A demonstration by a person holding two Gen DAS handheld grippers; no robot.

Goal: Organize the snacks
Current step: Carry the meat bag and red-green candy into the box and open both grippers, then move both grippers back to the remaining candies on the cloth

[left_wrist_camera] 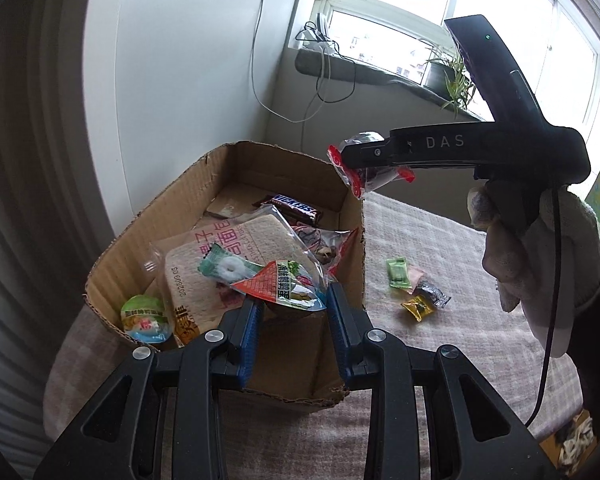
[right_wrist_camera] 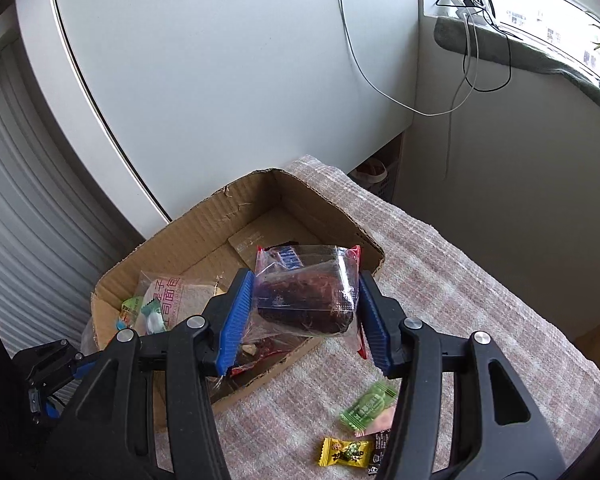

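A cardboard box (left_wrist_camera: 112, 256) (right_wrist_camera: 204, 220) on the cloth-covered table holds several snacks: a Snickers bar (left_wrist_camera: 294, 206), a bread pack (left_wrist_camera: 220, 248), a mint candy (left_wrist_camera: 230, 268) and a jelly cup (left_wrist_camera: 146, 318). My left gripper (left_wrist_camera: 294, 312) is over the box's near side, shut on a red-and-green sealed snack cup (left_wrist_camera: 286, 286). My right gripper (right_wrist_camera: 302, 312) (left_wrist_camera: 352, 156) is shut on a clear packet with a dark brown cake (right_wrist_camera: 306, 300) (left_wrist_camera: 360, 176), held above the box's right edge.
Loose candies lie on the cloth right of the box: a green one (left_wrist_camera: 397, 274) (right_wrist_camera: 368, 406), a pink one (left_wrist_camera: 415, 276), a yellow one (left_wrist_camera: 418, 307) (right_wrist_camera: 346, 452) and a dark one (left_wrist_camera: 432, 294). A white cabinet (right_wrist_camera: 220, 80) stands behind the box. Cables hang from the windowsill (left_wrist_camera: 380, 76).
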